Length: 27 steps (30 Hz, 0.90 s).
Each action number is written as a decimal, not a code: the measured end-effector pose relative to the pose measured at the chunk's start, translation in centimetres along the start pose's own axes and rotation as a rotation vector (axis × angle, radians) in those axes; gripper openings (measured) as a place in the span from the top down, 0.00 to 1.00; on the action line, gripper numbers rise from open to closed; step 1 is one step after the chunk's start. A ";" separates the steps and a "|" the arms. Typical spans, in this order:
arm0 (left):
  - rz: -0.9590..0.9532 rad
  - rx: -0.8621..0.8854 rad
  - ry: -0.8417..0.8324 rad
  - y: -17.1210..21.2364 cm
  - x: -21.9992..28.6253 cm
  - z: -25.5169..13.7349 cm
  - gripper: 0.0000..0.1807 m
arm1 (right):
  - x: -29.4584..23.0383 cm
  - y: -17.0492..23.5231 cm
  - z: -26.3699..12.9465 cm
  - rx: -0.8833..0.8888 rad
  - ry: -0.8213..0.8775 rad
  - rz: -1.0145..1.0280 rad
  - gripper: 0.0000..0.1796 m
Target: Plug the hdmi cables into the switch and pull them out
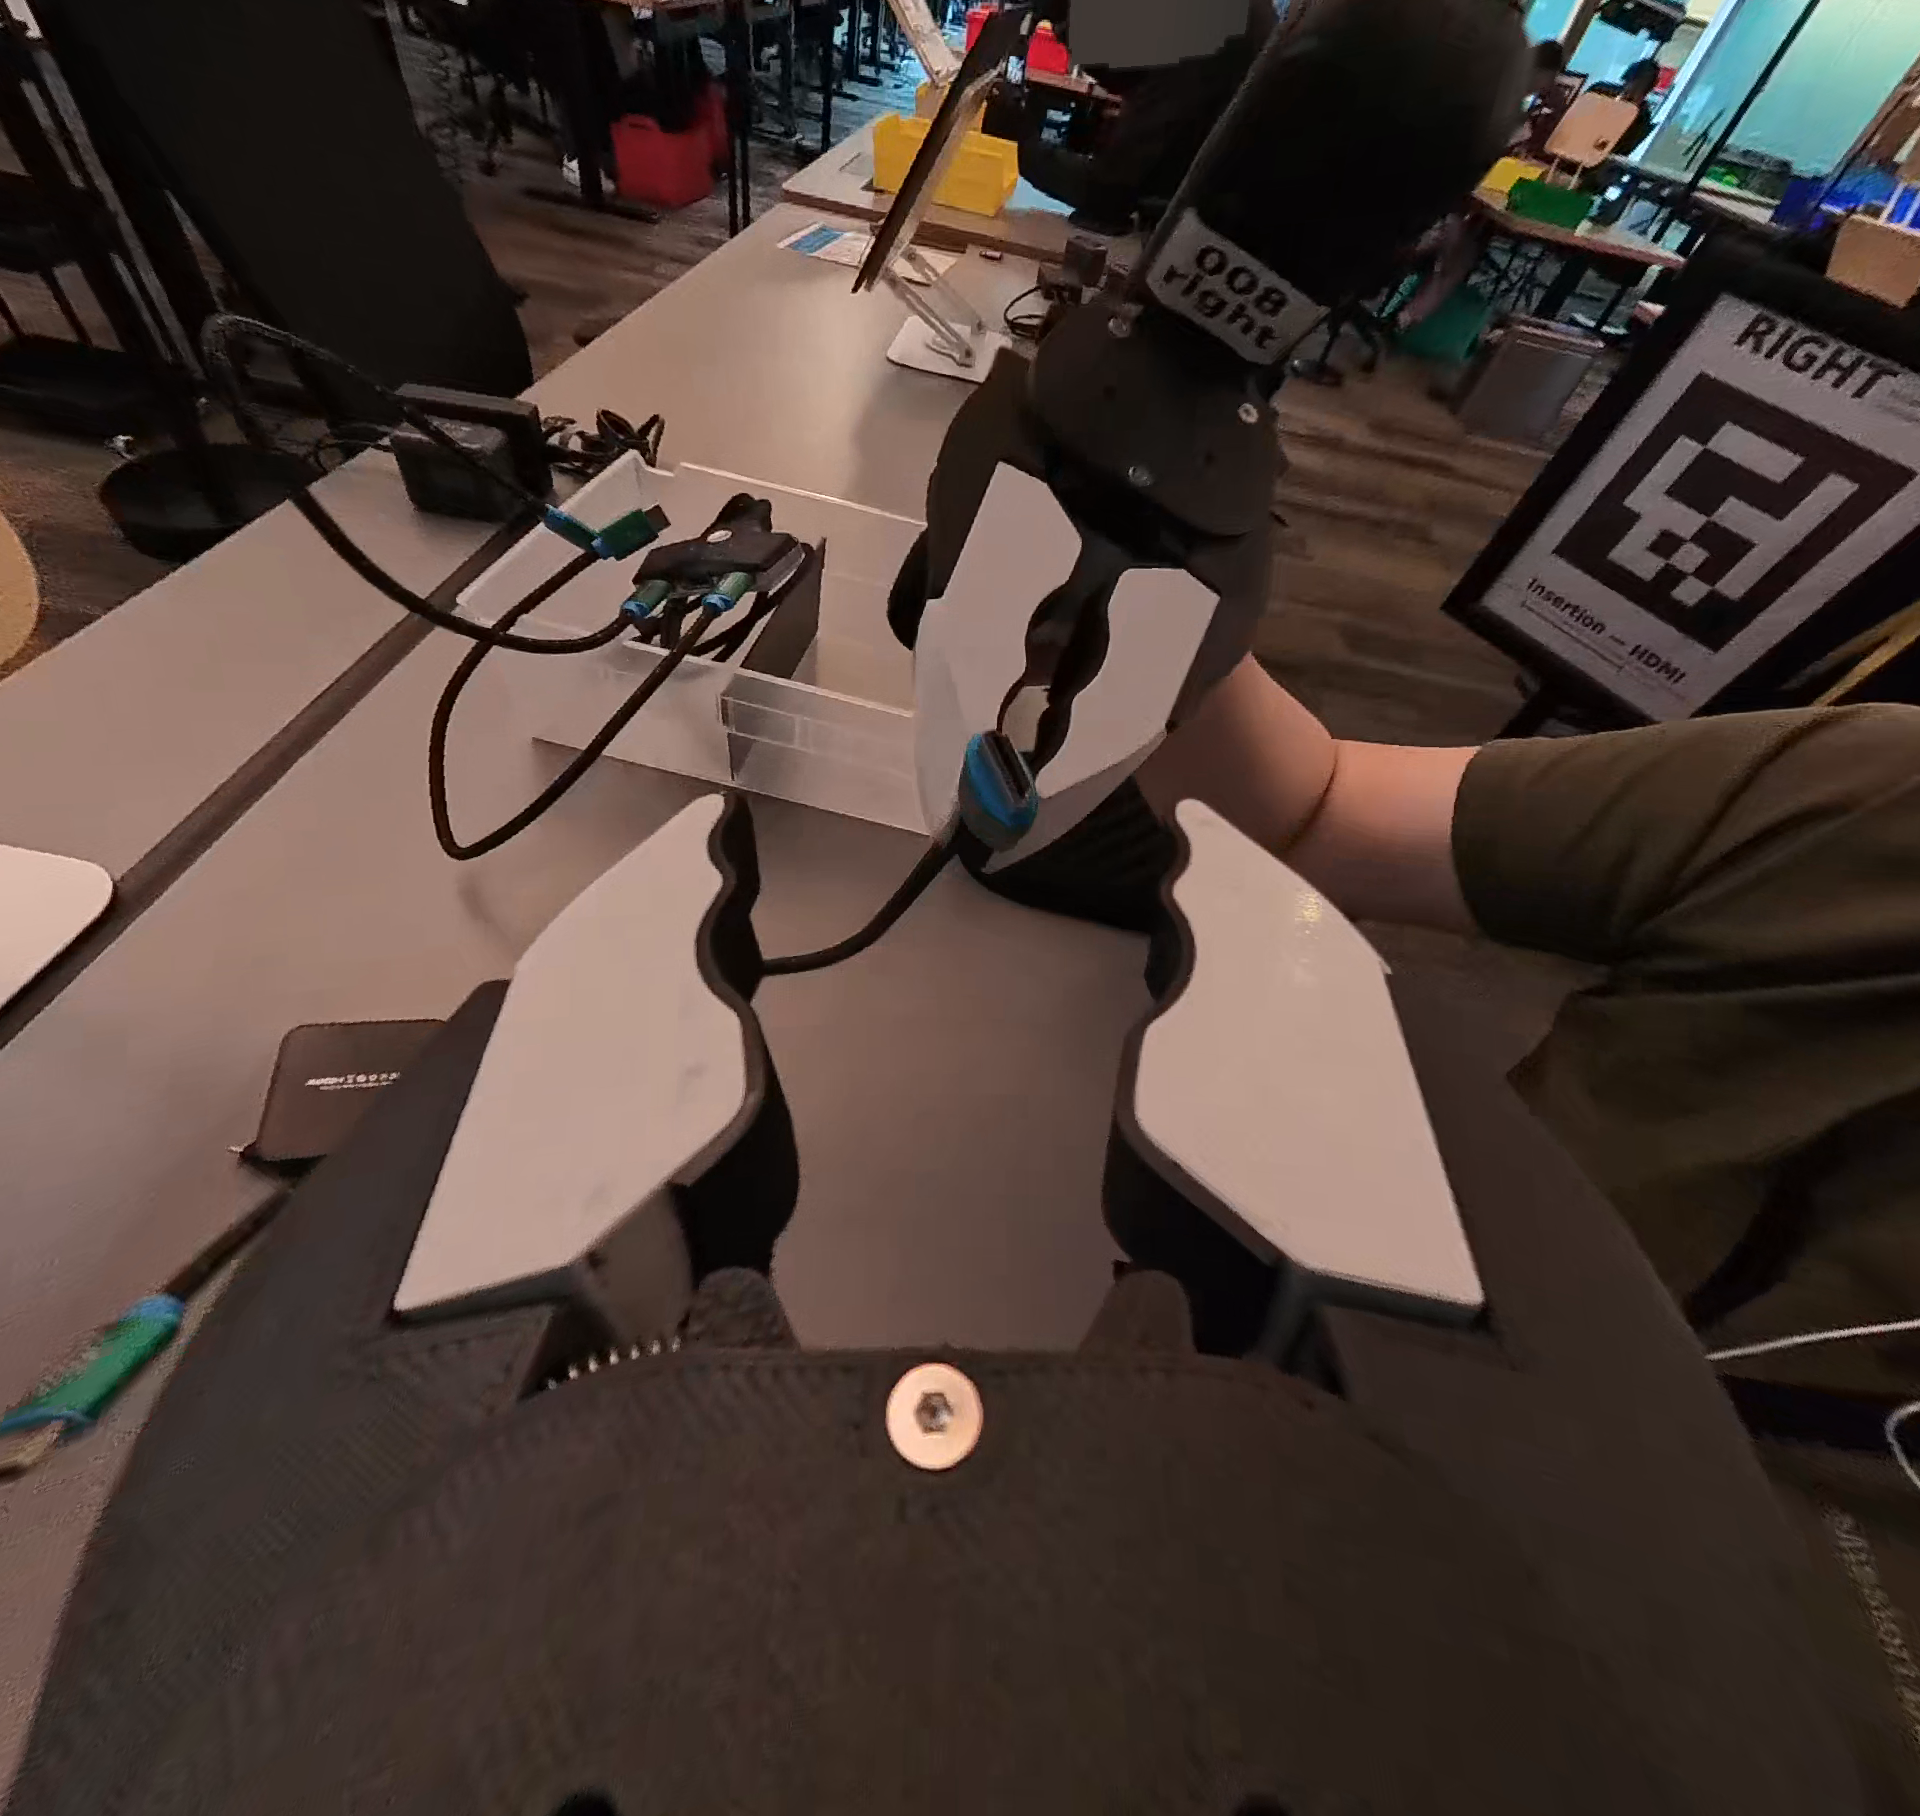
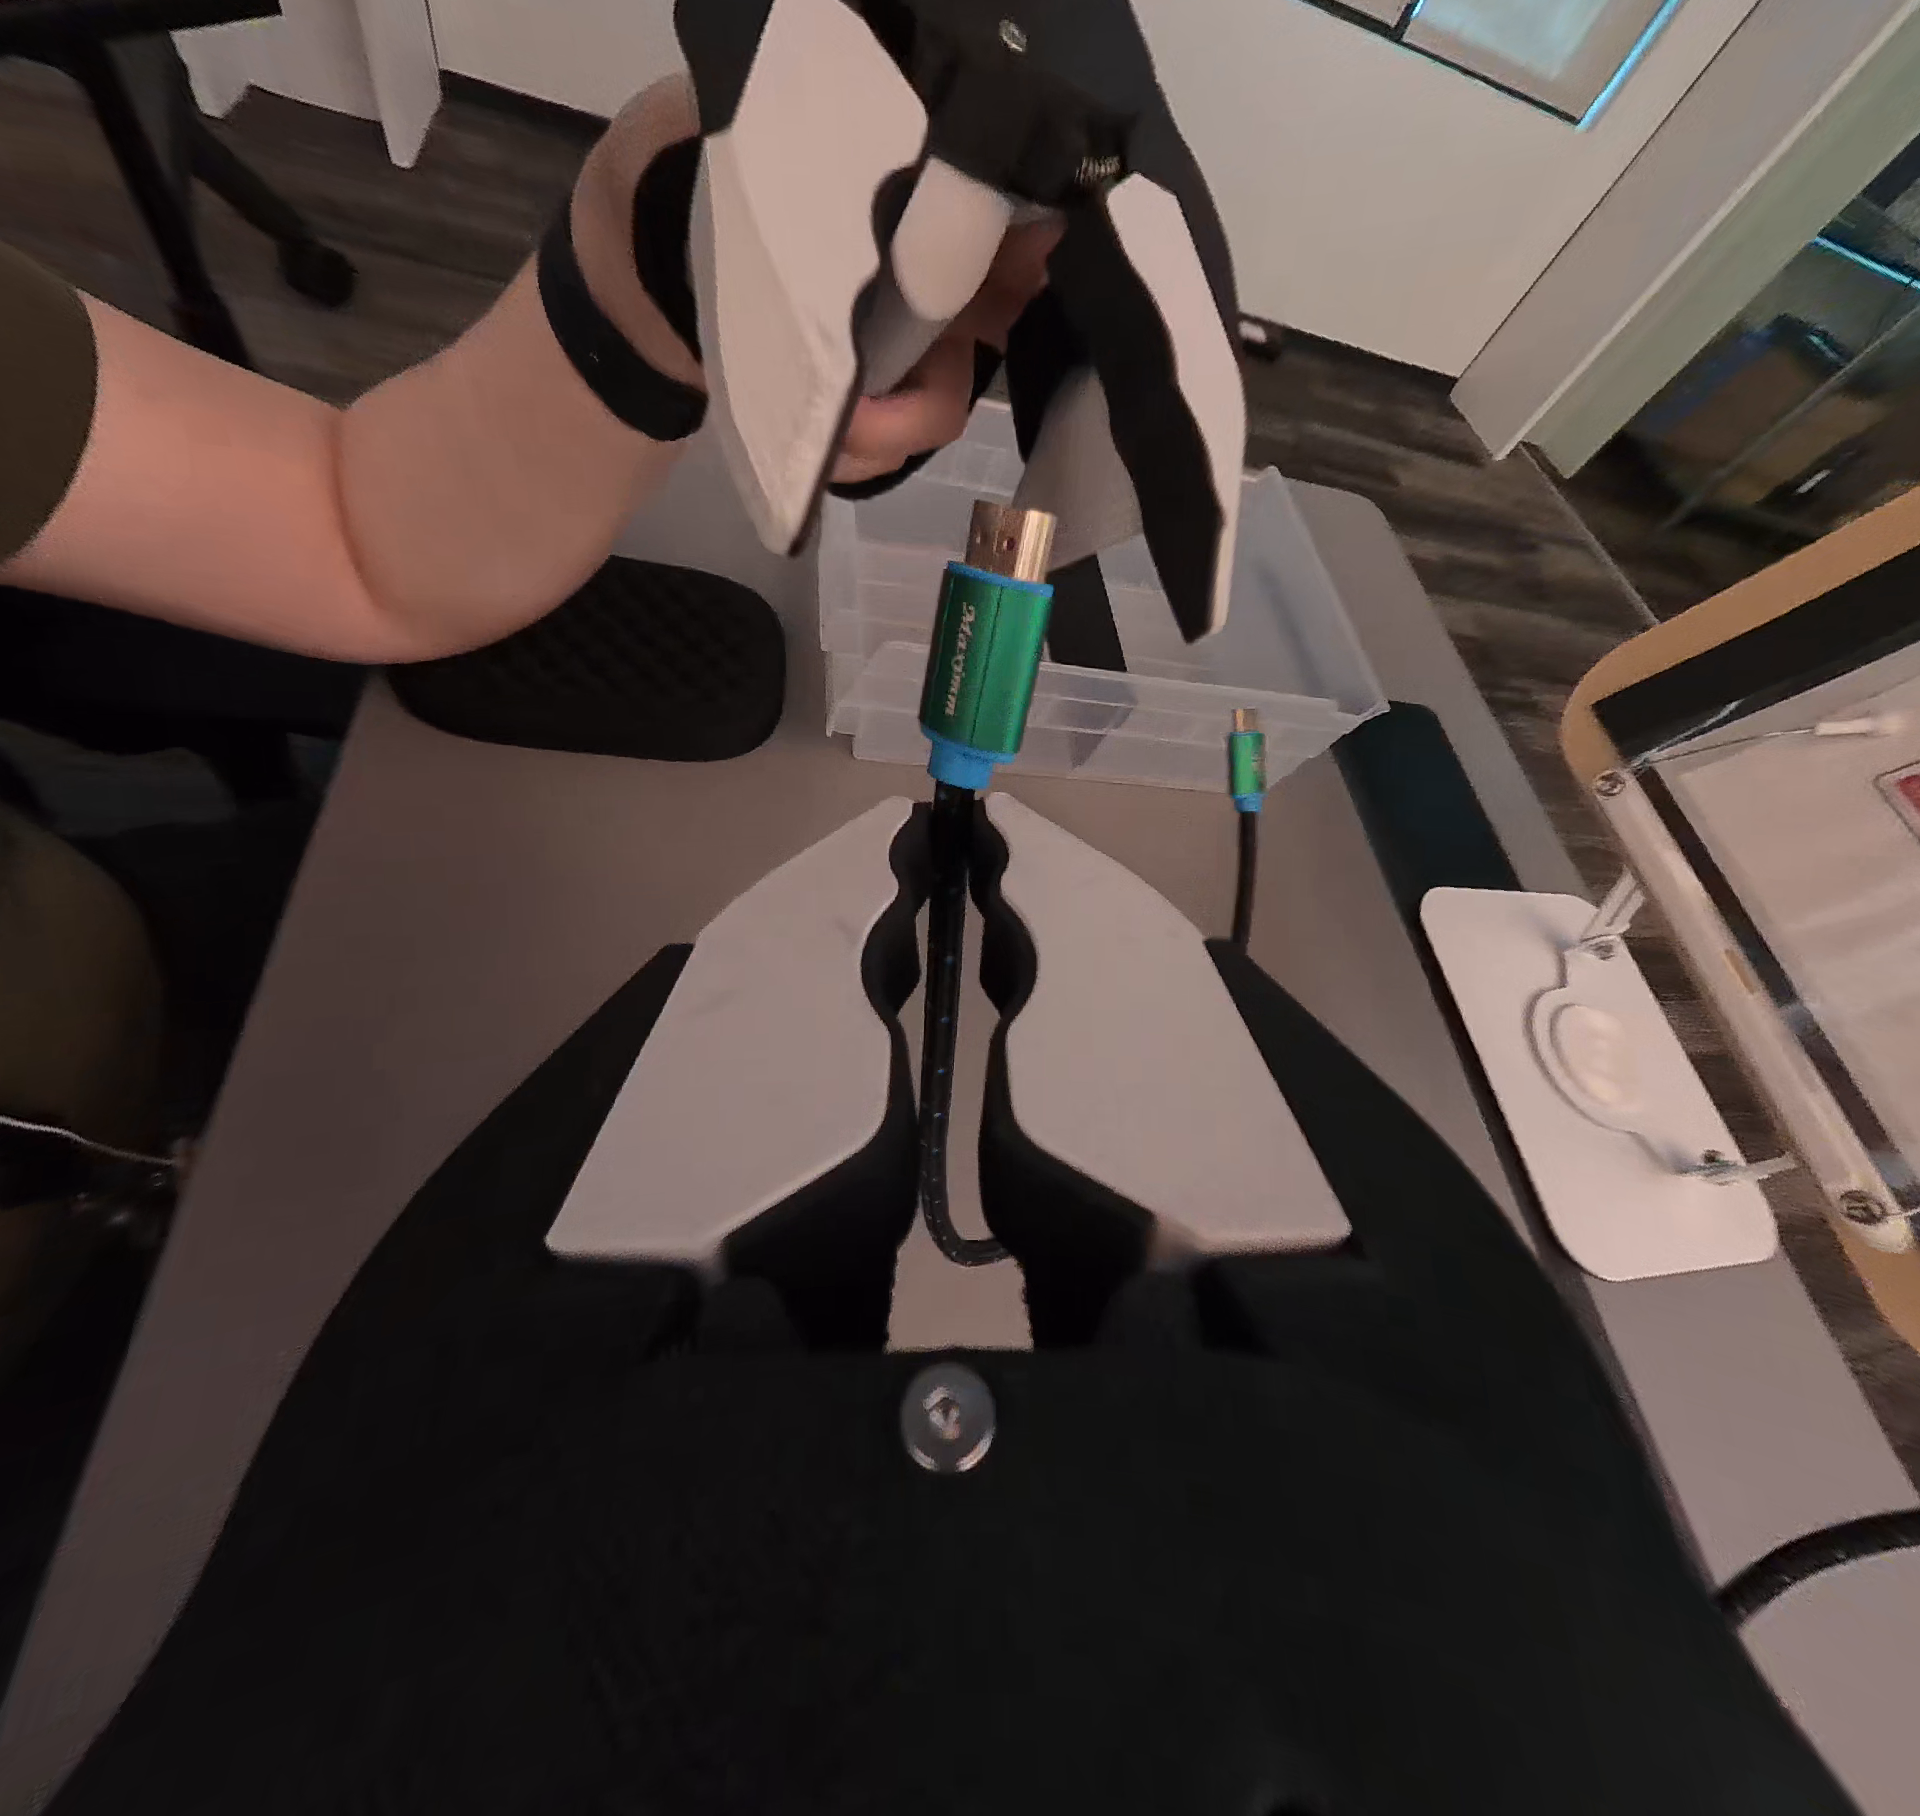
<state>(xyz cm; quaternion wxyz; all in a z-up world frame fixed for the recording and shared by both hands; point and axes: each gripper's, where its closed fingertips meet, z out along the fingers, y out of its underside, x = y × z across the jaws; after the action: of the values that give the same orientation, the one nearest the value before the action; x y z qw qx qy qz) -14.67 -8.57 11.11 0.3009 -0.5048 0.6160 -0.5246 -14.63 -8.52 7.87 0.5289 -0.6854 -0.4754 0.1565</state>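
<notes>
The right tongs (image 2: 948, 816) are clamped on a braided cable (image 2: 943, 1018), its green plug (image 2: 982, 670) raised above the worktop (image 1: 312, 831). The left tongs (image 1: 951, 821) hang wide apart, holding nothing. The switch (image 1: 727, 556) sits in a clear tray (image 1: 831, 727) with two plugs in it.

Soft indoor light with daylight from windows (image 1: 1714, 21) at the back. A pale sheen lies on the desk (image 1: 790, 384). Wide-angle lenses bend the edges; near parts blur slightly.
</notes>
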 end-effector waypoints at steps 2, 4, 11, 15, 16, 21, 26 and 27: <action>0.003 -0.011 -0.012 0.2 -0.3 0.2 0.62 | 0.1 0.3 0.0 -0.017 0.016 -0.029 0.96; 0.001 0.008 -0.075 -0.2 -1.4 -0.6 0.64 | 0.4 0.5 -0.3 -0.028 0.032 -0.037 0.96; -0.111 0.192 -0.393 -1.7 -7.4 -8.7 0.59 | 1.6 -0.6 -3.1 0.040 0.080 -0.033 0.96; -0.163 0.161 -0.419 -0.3 -9.1 -10.1 0.58 | 1.6 -1.7 -5.1 0.085 0.112 -0.056 0.96; -0.164 0.164 -0.436 -0.2 -9.6 -10.4 0.58 | 1.6 -2.1 -5.7 0.100 0.121 -0.059 0.96; -0.217 0.182 -0.431 0.7 -11.8 -9.9 0.58 | 1.1 -3.8 -8.5 0.170 0.172 -0.089 0.96; -0.292 0.187 -0.396 2.0 -14.0 -6.1 0.50 | 0.5 -4.9 -10.1 0.207 0.210 -0.115 0.96; -0.289 0.197 -0.385 2.1 -14.3 -5.1 0.50 | 0.4 -5.0 -10.2 0.209 0.213 -0.120 0.96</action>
<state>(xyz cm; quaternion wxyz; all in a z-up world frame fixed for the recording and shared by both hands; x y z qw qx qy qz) -15.52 6.43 8.22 0.3823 -0.6465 0.4149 -0.5136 -9.54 -14.17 16.36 0.6530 -0.6099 -0.4378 0.0994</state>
